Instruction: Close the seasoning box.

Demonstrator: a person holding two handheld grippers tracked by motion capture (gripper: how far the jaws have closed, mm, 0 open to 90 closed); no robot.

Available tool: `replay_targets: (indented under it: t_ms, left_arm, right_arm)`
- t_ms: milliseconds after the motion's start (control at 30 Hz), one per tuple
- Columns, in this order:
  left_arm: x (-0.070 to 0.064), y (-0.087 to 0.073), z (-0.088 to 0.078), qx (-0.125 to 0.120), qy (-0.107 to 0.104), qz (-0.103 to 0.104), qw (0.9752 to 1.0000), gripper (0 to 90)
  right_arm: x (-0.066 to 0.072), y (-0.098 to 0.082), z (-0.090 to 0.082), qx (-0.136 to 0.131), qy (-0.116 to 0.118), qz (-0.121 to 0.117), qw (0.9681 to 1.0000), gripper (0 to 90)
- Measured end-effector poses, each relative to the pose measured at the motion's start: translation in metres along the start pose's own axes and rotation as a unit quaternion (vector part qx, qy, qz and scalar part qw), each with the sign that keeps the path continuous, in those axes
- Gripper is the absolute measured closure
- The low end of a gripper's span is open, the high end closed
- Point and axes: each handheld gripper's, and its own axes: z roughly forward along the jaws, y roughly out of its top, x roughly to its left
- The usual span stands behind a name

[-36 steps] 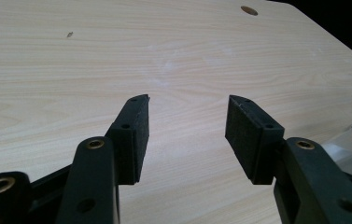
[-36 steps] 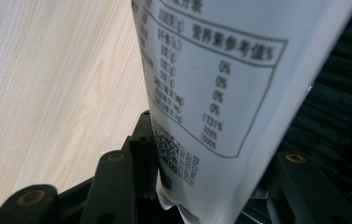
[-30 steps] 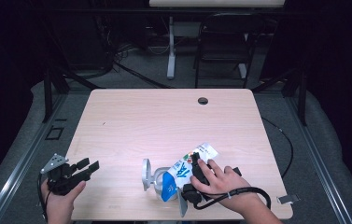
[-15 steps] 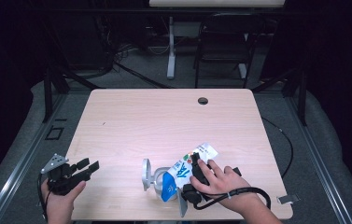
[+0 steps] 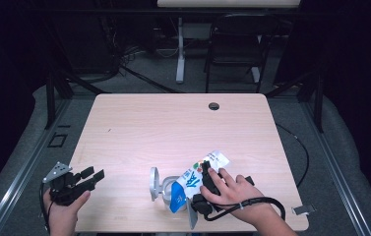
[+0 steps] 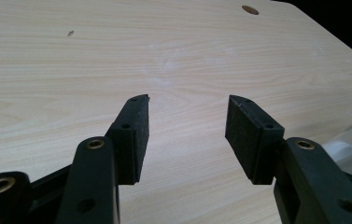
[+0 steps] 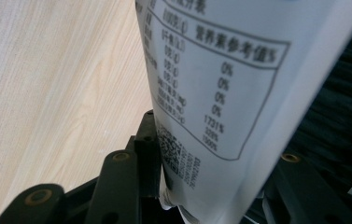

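Two hand-held grippers work at the near edge of the wooden table (image 5: 173, 128). At the near left corner, the left gripper (image 5: 93, 175) rests level over the table edge, jaws spread wide with nothing between them; bare wood shows in the gap. Right of it, near the front middle, a clear glass jar (image 5: 159, 186) lies on its side. A white-and-blue pouch (image 5: 191, 180) lies against the jar, slanting up to the right. The right gripper (image 5: 206, 173) has the pouch between its jaws, about half closed, the left pad pressing its printed back.
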Motion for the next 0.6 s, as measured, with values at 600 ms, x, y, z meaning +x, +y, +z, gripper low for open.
replay_targets:
  t_ms: [600]
  left_arm:
    - [0.0004, -0.0002, 0.0002, 0.000, 0.000, 0.000, 1.0000, 50.1]
  right_arm:
    - [-0.0013, 0.0005, -0.0012, 0.000, -0.004, -0.006, 1.0000, 60.5]
